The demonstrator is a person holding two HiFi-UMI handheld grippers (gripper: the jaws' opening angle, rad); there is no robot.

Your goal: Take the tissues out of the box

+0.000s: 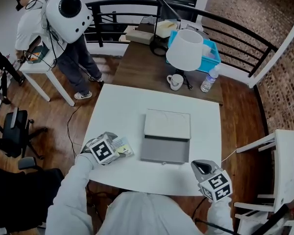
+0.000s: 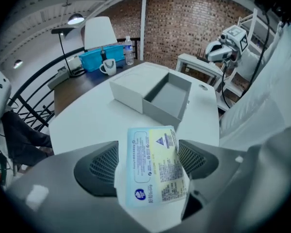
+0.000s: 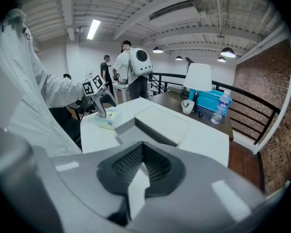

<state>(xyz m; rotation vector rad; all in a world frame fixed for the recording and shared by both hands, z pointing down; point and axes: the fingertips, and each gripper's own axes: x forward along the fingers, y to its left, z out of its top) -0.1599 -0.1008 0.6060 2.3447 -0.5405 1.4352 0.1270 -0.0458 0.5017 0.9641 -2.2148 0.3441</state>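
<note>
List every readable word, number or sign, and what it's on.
Pale blue-and-yellow plastic tissue pack: print and round blue logo, too blurred to read.
Clear plastic water bottle: label too small to read.
White marker cubes: black square patterns, no words.

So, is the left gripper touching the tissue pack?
Touching. The left gripper view shows the tissue pack pinched between the left gripper's fingers, which press on both its sides.

Bright, even indoor light falls from ceiling lamps [image 3: 228, 52] and a strip light [image 3: 92, 29] — shadows on the white table [image 1: 117, 111] are faint. Both gripper views bend strongly and darken to black at the corners; the tissue pack [image 2: 155, 166], close to the lens, looks slightly soft.
</note>
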